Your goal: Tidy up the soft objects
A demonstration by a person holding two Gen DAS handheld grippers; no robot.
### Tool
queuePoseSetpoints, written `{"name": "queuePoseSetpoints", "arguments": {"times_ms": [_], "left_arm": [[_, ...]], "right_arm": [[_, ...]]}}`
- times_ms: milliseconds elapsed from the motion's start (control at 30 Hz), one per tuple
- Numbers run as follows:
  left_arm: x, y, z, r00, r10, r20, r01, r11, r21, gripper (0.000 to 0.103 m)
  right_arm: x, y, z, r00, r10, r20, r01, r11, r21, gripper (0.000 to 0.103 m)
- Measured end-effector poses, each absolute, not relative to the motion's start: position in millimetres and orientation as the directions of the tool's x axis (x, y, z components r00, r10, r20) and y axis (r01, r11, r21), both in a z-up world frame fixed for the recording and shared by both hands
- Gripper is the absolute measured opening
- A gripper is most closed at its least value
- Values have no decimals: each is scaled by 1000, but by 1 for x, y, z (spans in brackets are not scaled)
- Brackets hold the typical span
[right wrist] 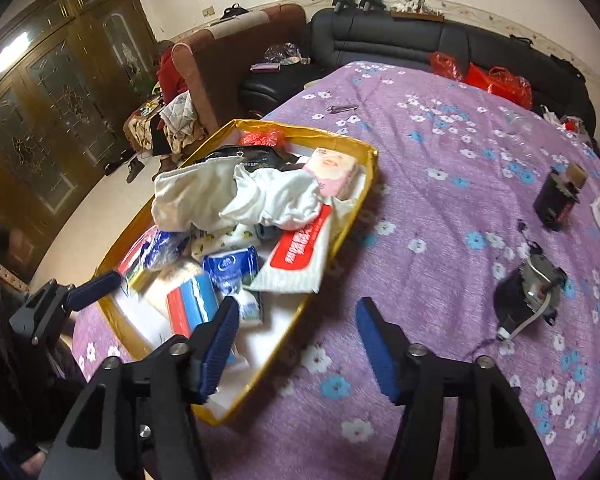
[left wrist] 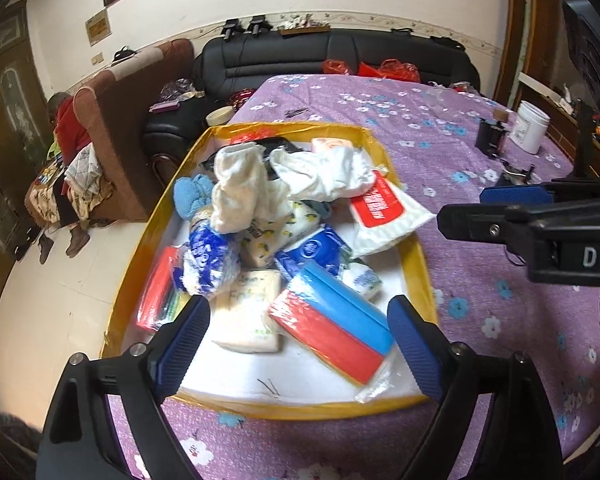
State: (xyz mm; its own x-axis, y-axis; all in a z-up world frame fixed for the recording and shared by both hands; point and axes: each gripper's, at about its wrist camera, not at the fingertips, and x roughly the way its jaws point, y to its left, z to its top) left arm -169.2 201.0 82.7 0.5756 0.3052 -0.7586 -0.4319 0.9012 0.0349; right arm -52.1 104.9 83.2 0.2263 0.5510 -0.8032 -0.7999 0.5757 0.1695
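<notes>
A yellow-rimmed tray point(left wrist: 140, 256) point(right wrist: 300, 128) on the purple flowered tablecloth holds a heap of soft goods. On top lie a white cloth point(left wrist: 324, 176) point(right wrist: 268, 200), a cream towel point(left wrist: 236, 192) and a blue sock point(left wrist: 192, 196). Under them are tissue packs, a red-and-white bag point(left wrist: 380, 208) point(right wrist: 300, 256) and a pink pack point(right wrist: 332, 172). My left gripper point(left wrist: 300, 320) is open above the tray's near end, and a red-and-blue pack point(left wrist: 332, 320) point(right wrist: 192, 300) lies below, untouched by the pads. My right gripper point(right wrist: 298, 312) is open over the tray's right rim and holds nothing.
Black devices point(right wrist: 556, 196) point(right wrist: 528, 292) and a white jar point(left wrist: 530, 124) sit on the cloth to the right. Red bags point(right wrist: 496, 80) lie at the table's far edge by a black sofa point(left wrist: 340, 52). A person point(left wrist: 70, 120) sits in an armchair at left.
</notes>
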Motion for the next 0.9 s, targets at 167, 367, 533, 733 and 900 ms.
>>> {"name": "queuePoseSetpoints", "arguments": {"times_ms": [167,367,533,733,900], "left_arm": [[-174,186,86,597,284,-750,-386,922,41,97],[-182,177,96,594,211,-776,-357,934,-20,101],[-193,185,109,606,167,-778,-387,916,-106,101],[-206,187,124,596,214,-774,-441,893,-92,102],[-209,182,124,551,252,-795,-467,883,-44,103]], "right_arm": [[-65,76,87,273,563,-780,-801,582,139,77],[-87,46,90,317,578,-752,-814,572,97,87],[-96,39,89,334,565,-755,-826,561,55,89],[-100,36,89,332,573,-749,-832,552,53,89],[-104,40,84,302,574,-761,-848,526,61,89]]}}
